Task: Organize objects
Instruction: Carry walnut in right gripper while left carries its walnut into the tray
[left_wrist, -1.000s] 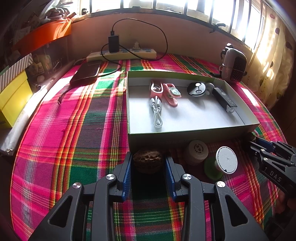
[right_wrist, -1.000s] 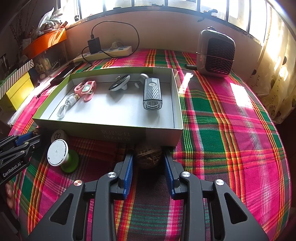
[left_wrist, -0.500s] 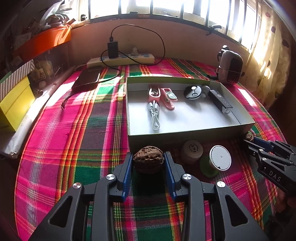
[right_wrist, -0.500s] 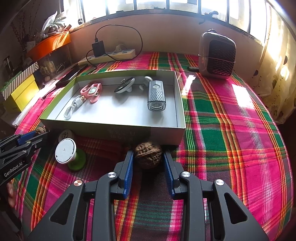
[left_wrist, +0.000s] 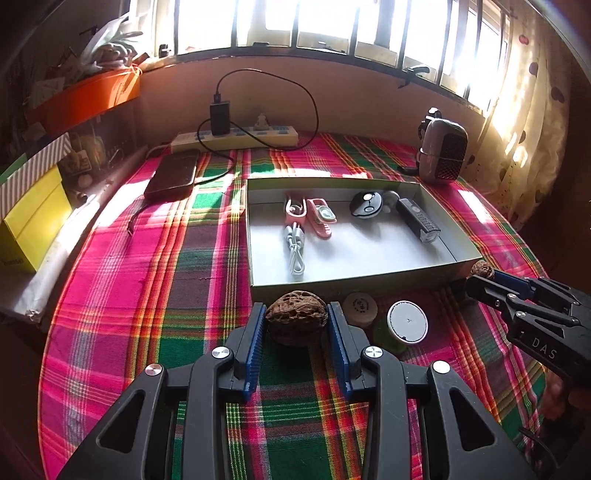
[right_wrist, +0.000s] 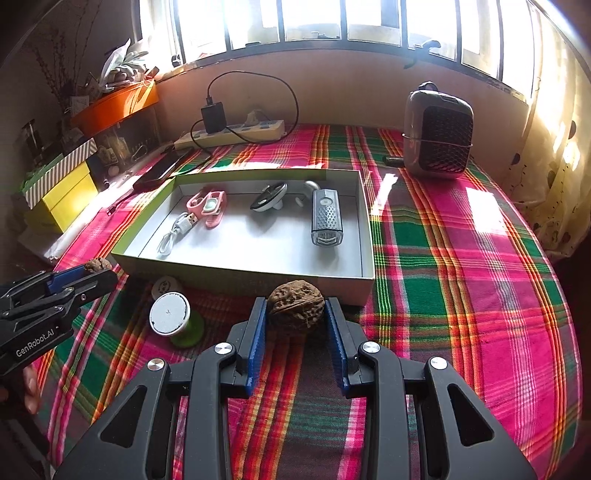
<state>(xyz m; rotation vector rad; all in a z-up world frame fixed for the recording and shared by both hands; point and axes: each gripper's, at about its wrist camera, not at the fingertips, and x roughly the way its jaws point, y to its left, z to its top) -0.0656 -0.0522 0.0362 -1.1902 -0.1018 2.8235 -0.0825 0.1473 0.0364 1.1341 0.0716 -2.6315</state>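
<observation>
While each gripper clamps a walnut, both hover over the plaid cloth (left_wrist: 122, 295) just short of the box's near wall. The left gripper (left_wrist: 296, 321) pinches one walnut (left_wrist: 296, 322) between its blue pads; the right gripper (right_wrist: 296, 308) grips the other walnut (right_wrist: 296, 306) near the box's (right_wrist: 240, 275) near right corner.

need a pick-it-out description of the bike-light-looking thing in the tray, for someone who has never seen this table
Find the shallow open box with the green rim on the plaid cloth. Inside, four items lie along the far wall; the one nearest the small heater is the grey light. Its neighbours are a round black-and-white gadget, a pink clip and a white cable; it alone is a long block with a dimpled top and clear lens end.
</observation>
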